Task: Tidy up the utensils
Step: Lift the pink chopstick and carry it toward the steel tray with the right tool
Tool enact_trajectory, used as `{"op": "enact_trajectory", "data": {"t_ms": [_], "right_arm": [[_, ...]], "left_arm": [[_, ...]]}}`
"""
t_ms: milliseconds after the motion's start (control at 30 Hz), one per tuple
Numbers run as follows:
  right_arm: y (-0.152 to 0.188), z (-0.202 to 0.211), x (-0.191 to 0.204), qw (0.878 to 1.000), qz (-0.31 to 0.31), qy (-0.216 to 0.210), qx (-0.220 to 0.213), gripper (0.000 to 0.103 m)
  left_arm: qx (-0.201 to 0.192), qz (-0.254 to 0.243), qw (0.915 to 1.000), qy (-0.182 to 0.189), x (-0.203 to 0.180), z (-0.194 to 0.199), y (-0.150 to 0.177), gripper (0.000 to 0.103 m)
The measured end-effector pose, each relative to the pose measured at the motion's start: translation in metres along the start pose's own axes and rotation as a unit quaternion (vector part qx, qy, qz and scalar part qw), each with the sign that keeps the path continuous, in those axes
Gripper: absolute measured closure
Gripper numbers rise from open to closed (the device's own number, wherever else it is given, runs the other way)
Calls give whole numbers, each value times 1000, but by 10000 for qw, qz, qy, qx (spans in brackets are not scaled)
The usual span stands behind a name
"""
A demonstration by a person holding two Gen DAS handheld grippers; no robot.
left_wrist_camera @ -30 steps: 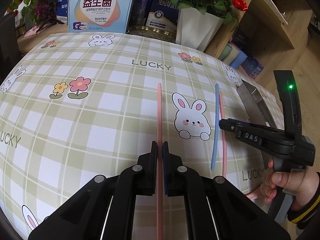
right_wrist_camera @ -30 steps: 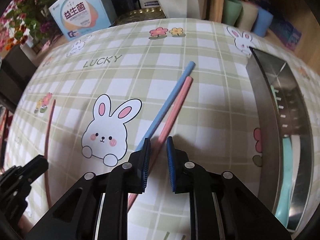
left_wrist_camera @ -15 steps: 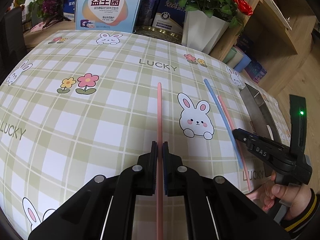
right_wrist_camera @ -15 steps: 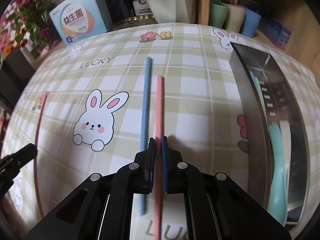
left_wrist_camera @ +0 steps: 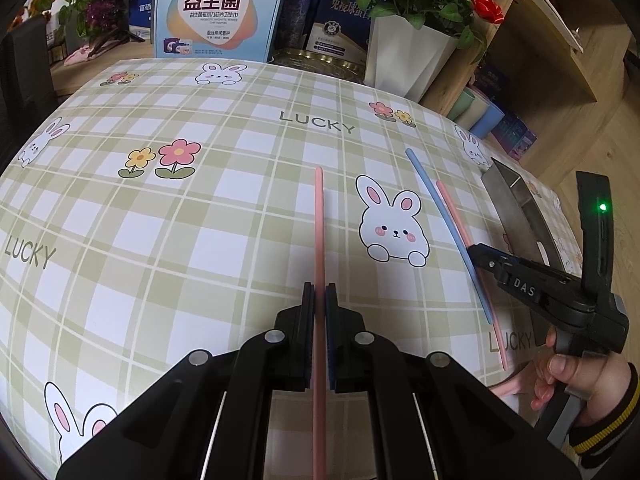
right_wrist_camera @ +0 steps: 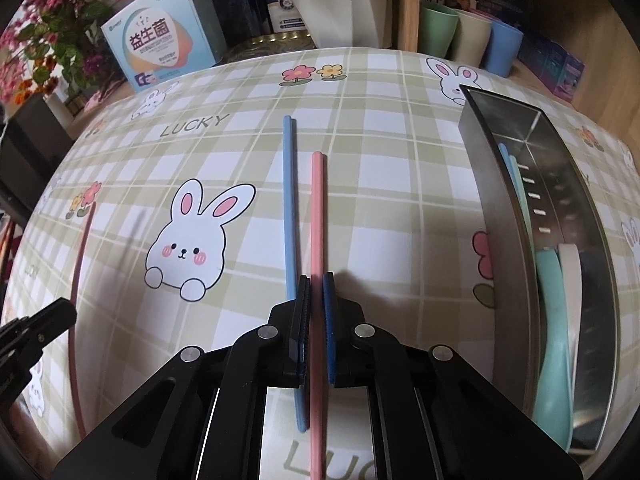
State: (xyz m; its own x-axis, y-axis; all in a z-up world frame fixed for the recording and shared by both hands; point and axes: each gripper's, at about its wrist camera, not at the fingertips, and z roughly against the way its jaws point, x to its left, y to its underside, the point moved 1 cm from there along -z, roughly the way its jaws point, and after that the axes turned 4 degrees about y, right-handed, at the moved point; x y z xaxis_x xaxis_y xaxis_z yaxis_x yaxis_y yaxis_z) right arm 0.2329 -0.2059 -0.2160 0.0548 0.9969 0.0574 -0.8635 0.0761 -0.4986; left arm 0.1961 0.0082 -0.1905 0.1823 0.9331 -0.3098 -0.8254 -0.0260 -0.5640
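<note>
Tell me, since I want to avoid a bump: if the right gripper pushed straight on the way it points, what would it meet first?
Probably the tablecloth itself. The right gripper, shut on a pink chopstick, tilts down at bare cloth; the blue chopstick lies beside that line, the steel tray well off. Depth is uncertain.

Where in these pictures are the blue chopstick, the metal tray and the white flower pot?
blue chopstick (right_wrist_camera: 289, 200): right wrist view, middle of its shaft on the tablecloth.
metal tray (right_wrist_camera: 496, 208): right wrist view, its near side wall.
white flower pot (left_wrist_camera: 404, 60): left wrist view, front face of the pot.
</note>
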Motion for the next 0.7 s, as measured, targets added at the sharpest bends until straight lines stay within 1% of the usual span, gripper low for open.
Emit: {"op": "enact_trajectory", "data": {"t_ms": [67,133,167,300,367,433,533,567,633,700], "right_arm": [[0,0,-1,10000,-44,-46,4,97],[1,3,-7,9988,-344,-336,-22,97],[2,7,-10,9981,-441,-412,-87,97],[-2,34,-18,9943,-623,-716,-485,97],[-8,51,-28,9914,-716,-829,-716,97],[-15,68,-47,9885,-832,-819,-956,97],[-22,80,-78,9858,-1057,-674,-1120,97],[-24,79,-96,9845,-1225,-611,-1095,97],[-25,74,-118,9821,-1497,-593,-979,97],[-22,67,-132,9812,-1628,-561,-878,97]], "left_arm": [[-12,18,10000,16,0,1,0,98],[-27,42,10000,50,0,4,-1,98],[-38,43,10000,49,0,5,-2,98],[-91,54,9999,50,-3,10,-4,98],[-118,39,9999,51,-7,13,-6,98],[-123,18,9999,83,-12,15,-8,98],[-126,-27,9998,120,-20,16,-10,98],[-126,-46,9998,136,-24,16,-11,98],[-112,-67,9998,161,-29,15,-13,98],[-97,-92,9998,167,-33,15,-14,98]]}}
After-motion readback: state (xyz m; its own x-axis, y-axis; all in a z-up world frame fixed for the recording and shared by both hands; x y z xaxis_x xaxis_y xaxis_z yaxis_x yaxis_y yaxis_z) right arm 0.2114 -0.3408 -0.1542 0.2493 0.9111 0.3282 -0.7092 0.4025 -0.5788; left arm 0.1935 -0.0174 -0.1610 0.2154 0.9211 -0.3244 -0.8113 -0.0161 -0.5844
